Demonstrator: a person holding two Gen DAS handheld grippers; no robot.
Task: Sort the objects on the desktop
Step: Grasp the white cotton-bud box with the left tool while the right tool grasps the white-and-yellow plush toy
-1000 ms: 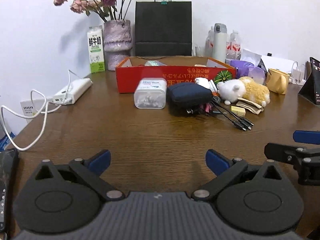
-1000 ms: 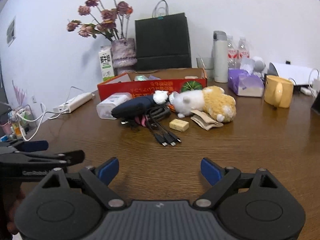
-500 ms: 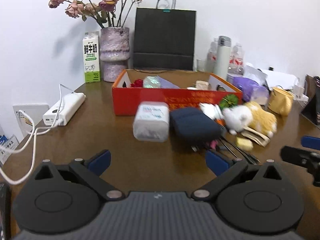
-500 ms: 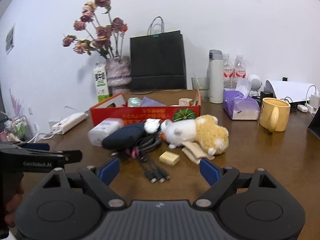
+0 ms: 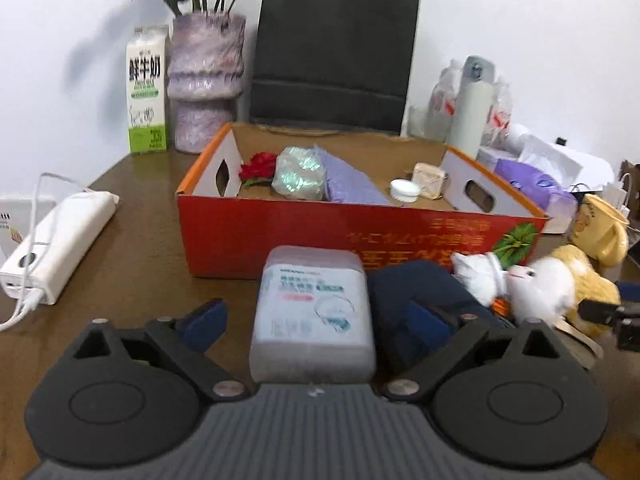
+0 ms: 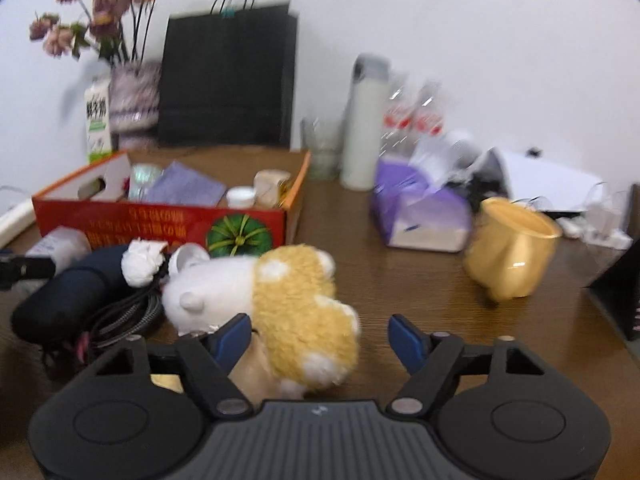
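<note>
A translucent plastic box with a white label [image 5: 314, 312] lies on the table in front of the red cardboard box [image 5: 360, 232]. My left gripper [image 5: 316, 316] straddles it; its jaws are closing, with a gap on each side. A white and yellow plush toy [image 6: 296, 312] sits between the fingers of my right gripper [image 6: 318, 338]. Those jaws are closing too, and the right pad [image 6: 402, 338] stands apart from the plush. A dark blue pouch [image 5: 416, 284] and black cables [image 6: 132, 312] lie between the two objects.
The red cardboard box [image 6: 160, 220] holds several small items. A yellow mug [image 6: 512, 252], purple tissue pack [image 6: 420, 216] and white flask [image 6: 364, 128] stand right of it. A black paper bag [image 5: 332, 56], vase [image 5: 204, 80], milk carton [image 5: 146, 88] and power strip [image 5: 56, 240] line the back and left.
Both grippers moved forward over the table. The plastic box now lies between the left fingers and the plush toy between the right fingers. The right jaws have narrowed.
</note>
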